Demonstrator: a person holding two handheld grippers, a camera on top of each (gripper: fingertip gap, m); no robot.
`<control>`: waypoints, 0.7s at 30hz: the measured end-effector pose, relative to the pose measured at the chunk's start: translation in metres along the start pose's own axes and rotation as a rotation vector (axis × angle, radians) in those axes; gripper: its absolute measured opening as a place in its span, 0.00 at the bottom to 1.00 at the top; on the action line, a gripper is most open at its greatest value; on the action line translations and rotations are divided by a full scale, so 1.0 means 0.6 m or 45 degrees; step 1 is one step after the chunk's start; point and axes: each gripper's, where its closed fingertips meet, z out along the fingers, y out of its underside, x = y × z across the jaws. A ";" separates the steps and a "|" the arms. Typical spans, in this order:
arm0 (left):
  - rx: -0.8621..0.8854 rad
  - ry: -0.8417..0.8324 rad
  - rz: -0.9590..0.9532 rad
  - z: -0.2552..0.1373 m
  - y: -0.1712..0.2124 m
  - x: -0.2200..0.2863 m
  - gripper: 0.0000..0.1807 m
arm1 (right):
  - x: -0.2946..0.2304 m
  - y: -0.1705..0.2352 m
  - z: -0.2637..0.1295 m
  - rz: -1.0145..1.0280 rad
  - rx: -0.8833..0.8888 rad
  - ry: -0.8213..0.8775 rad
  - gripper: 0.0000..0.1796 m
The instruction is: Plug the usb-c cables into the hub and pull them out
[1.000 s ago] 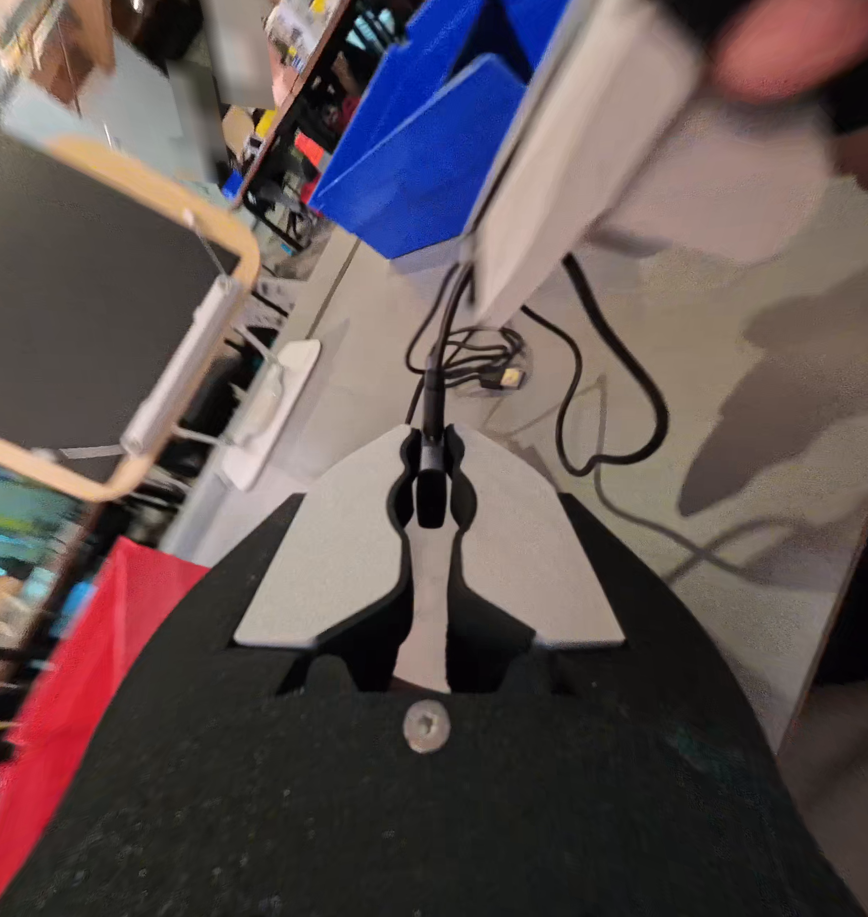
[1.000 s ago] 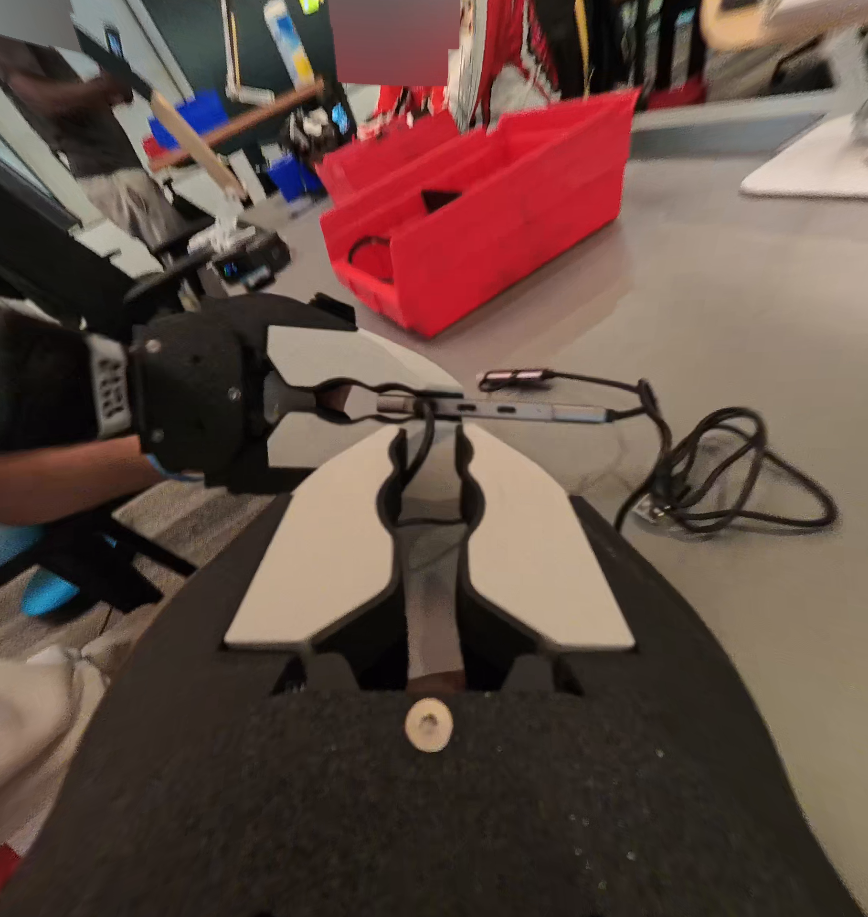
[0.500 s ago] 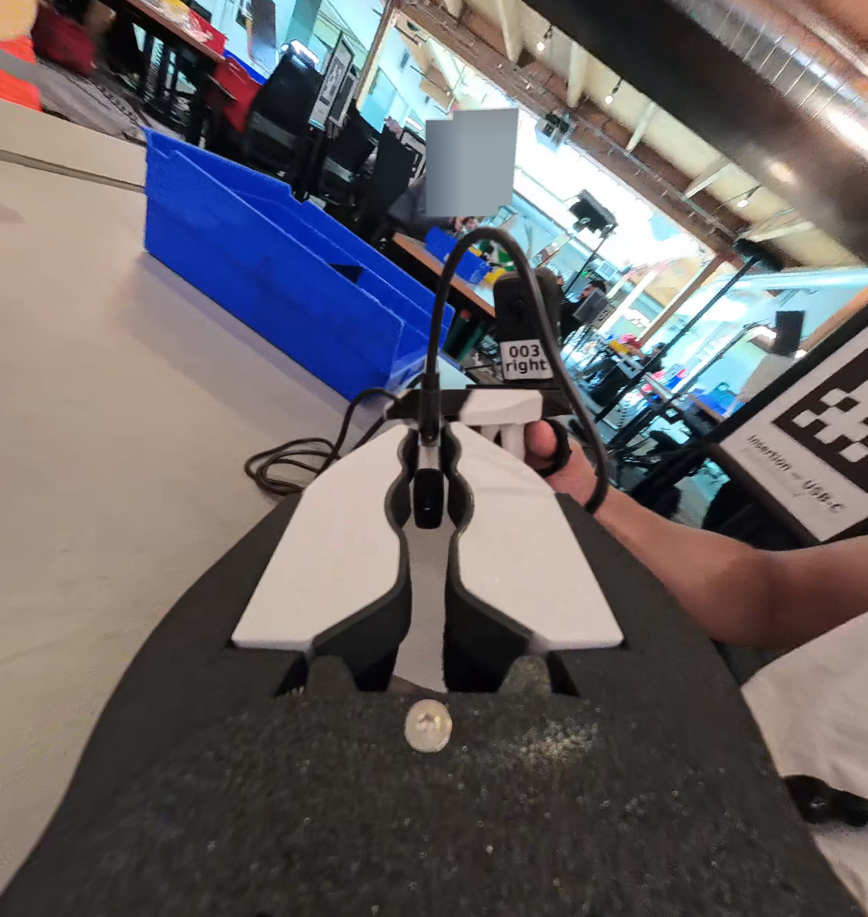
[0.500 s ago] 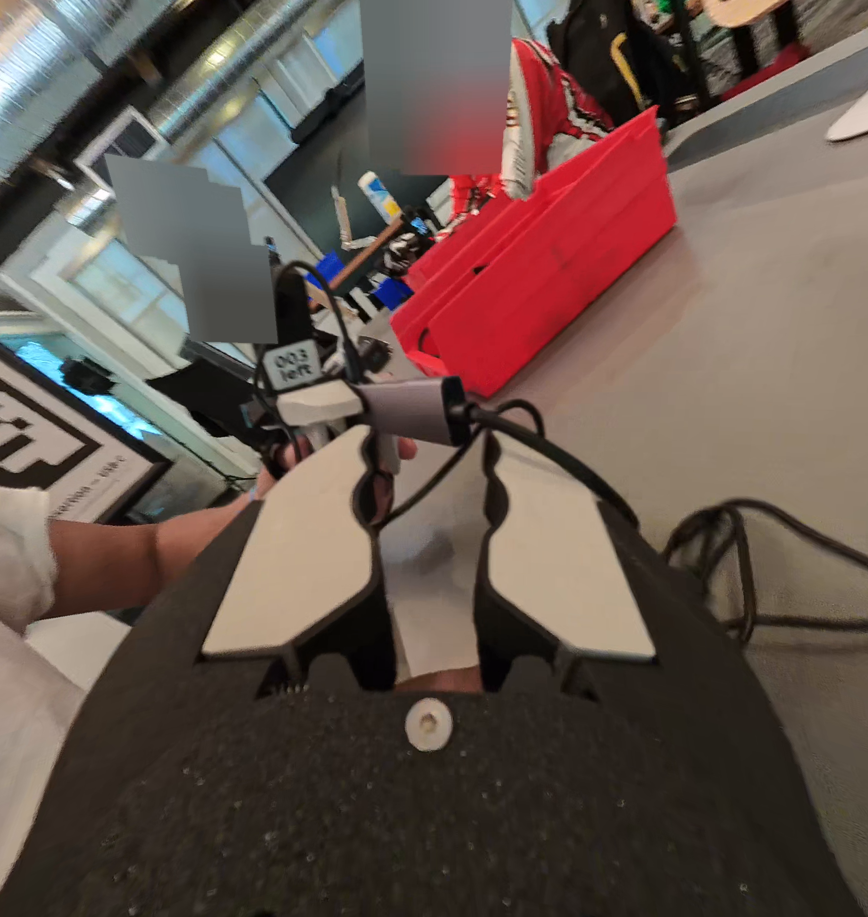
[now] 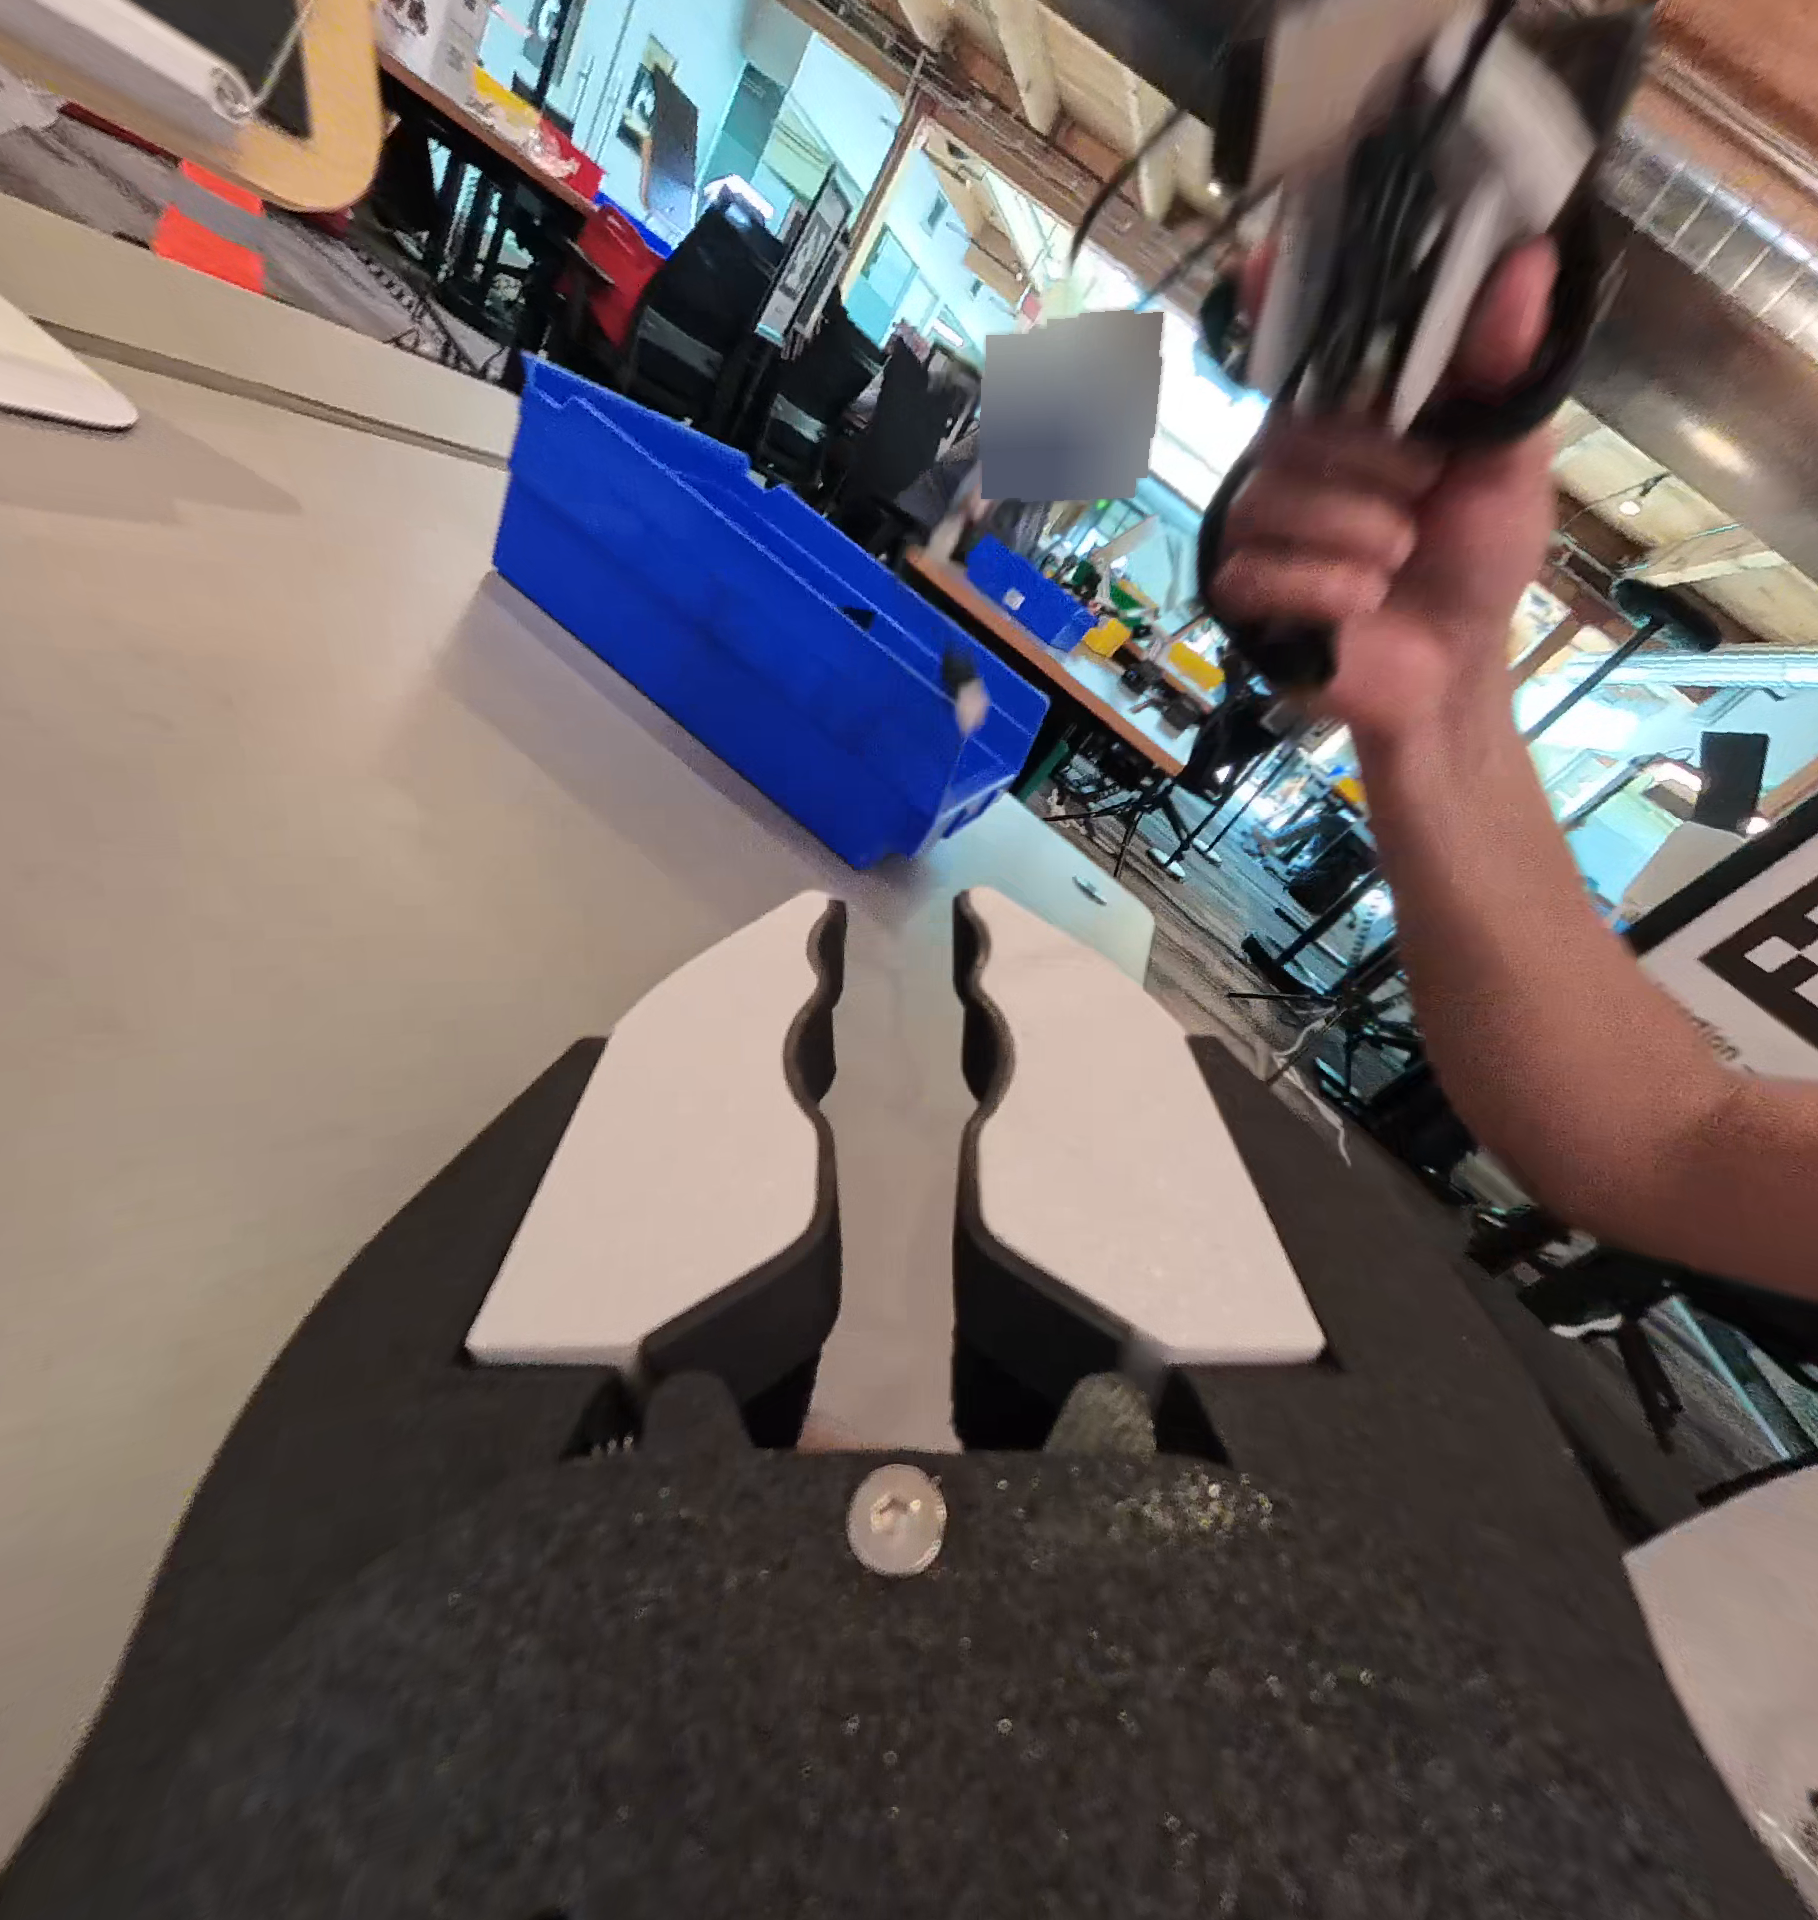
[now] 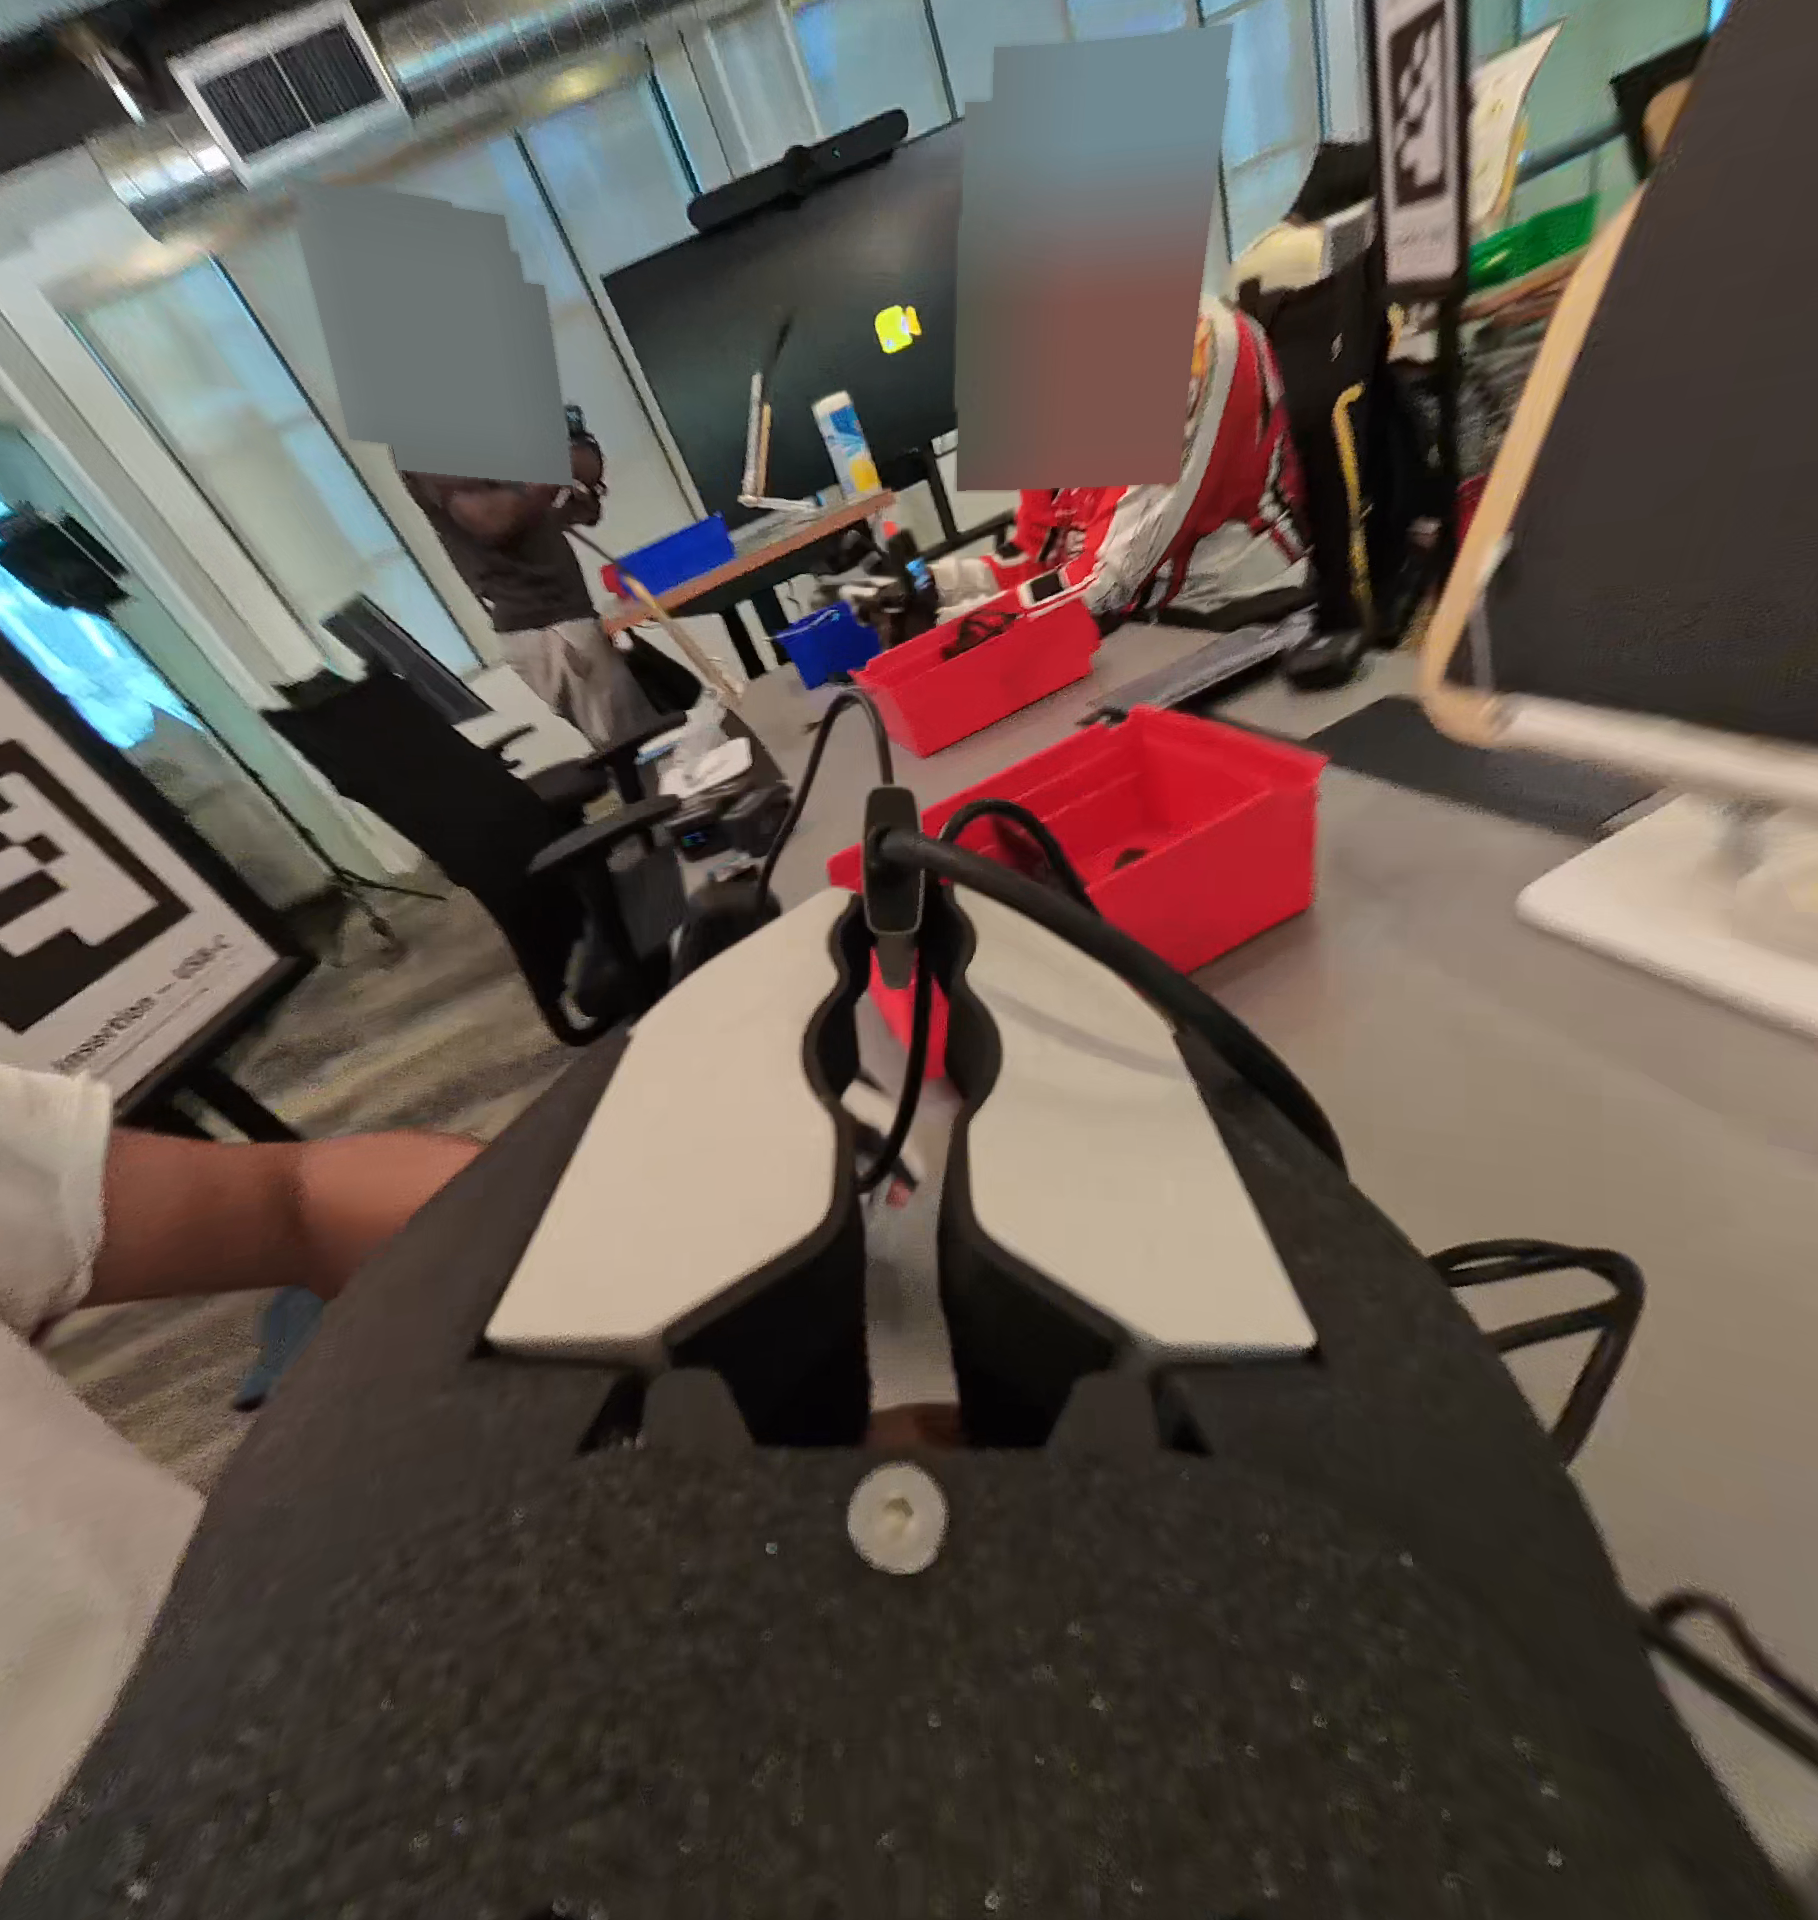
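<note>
Above the grey desk, the left gripper is empty while the right gripper grips the hub.

Left fingers stand released, a clear gap between them with only desk showing through; a blue bin sits ahead near the desk's far edge. Right fingers are clenched on the dark hub, seen end-on at their tips, with black usb-c cables arching from it over the right finger and more cable looped on the desk at right. A red bin lies beyond. Seen from the left wrist, the right gripper is raised high and blurred, held by a hand.
</note>
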 end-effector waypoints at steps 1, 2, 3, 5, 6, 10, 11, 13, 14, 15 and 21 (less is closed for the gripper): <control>-0.022 -0.027 0.002 0.000 0.005 -0.007 0.09 | 0.003 -0.041 -0.005 -0.042 -0.013 0.019 0.06; -0.048 -0.058 0.020 0.001 0.011 -0.014 0.08 | 0.006 -0.081 -0.010 -0.083 -0.024 0.038 0.06; -0.066 -0.075 0.048 0.002 0.016 -0.017 0.08 | 0.011 -0.120 -0.016 -0.125 -0.039 0.065 0.06; -0.103 -0.077 0.108 0.005 0.023 -0.013 0.08 | 0.030 -0.192 -0.029 -0.205 -0.085 0.141 0.06; -0.122 -0.088 0.140 0.006 0.027 -0.011 0.07 | 0.044 -0.219 -0.035 -0.236 -0.110 0.185 0.06; -0.161 -0.104 0.255 0.009 0.037 -0.001 0.07 | 0.146 -0.267 -0.064 -0.237 -0.201 0.352 0.06; -0.166 -0.110 0.274 0.010 0.038 0.000 0.06 | 0.180 -0.262 -0.073 -0.209 -0.224 0.384 0.06; -0.183 -0.112 0.297 0.012 0.042 0.001 0.06 | 0.259 -0.236 -0.095 -0.119 -0.269 0.436 0.06; -0.193 -0.110 0.302 0.013 0.044 0.003 0.06 | 0.298 -0.214 -0.108 -0.049 -0.293 0.458 0.06; -0.200 -0.110 0.308 0.013 0.046 0.004 0.06 | 0.336 -0.188 -0.122 0.022 -0.310 0.475 0.06; -0.229 -0.135 0.374 0.013 0.048 0.000 0.06 | 0.505 -0.018 -0.208 0.355 -0.399 0.644 0.06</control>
